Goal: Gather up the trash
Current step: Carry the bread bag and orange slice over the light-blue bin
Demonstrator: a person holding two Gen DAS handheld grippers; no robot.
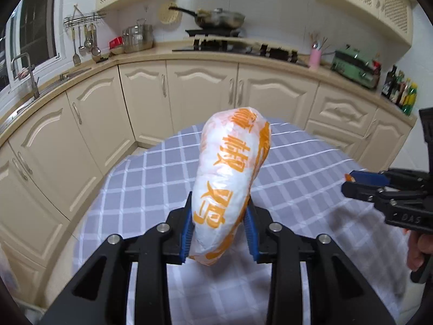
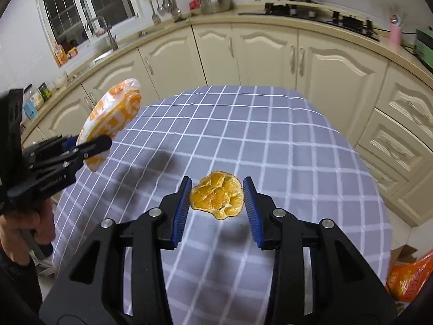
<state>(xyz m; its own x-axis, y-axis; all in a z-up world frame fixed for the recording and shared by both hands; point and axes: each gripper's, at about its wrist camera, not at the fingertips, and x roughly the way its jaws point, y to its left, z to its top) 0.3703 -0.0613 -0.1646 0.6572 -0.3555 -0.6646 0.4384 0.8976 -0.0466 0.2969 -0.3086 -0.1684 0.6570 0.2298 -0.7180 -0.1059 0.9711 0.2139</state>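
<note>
My left gripper (image 1: 219,224) is shut on a white plastic bag with orange print (image 1: 230,178) and holds it up above the checked tablecloth (image 1: 151,178). The bag also shows at the left of the right wrist view (image 2: 113,119), held by the left gripper (image 2: 89,146). My right gripper (image 2: 216,203) is shut on a piece of orange peel (image 2: 217,197) and holds it above the table (image 2: 284,146). The right gripper also shows at the right edge of the left wrist view (image 1: 349,182).
Cream kitchen cabinets (image 1: 205,92) curve around the table, with a sink (image 1: 32,89) at left and a stove with a pan (image 1: 216,21) at the back. An orange bag (image 2: 411,279) lies on the floor by the table's right side.
</note>
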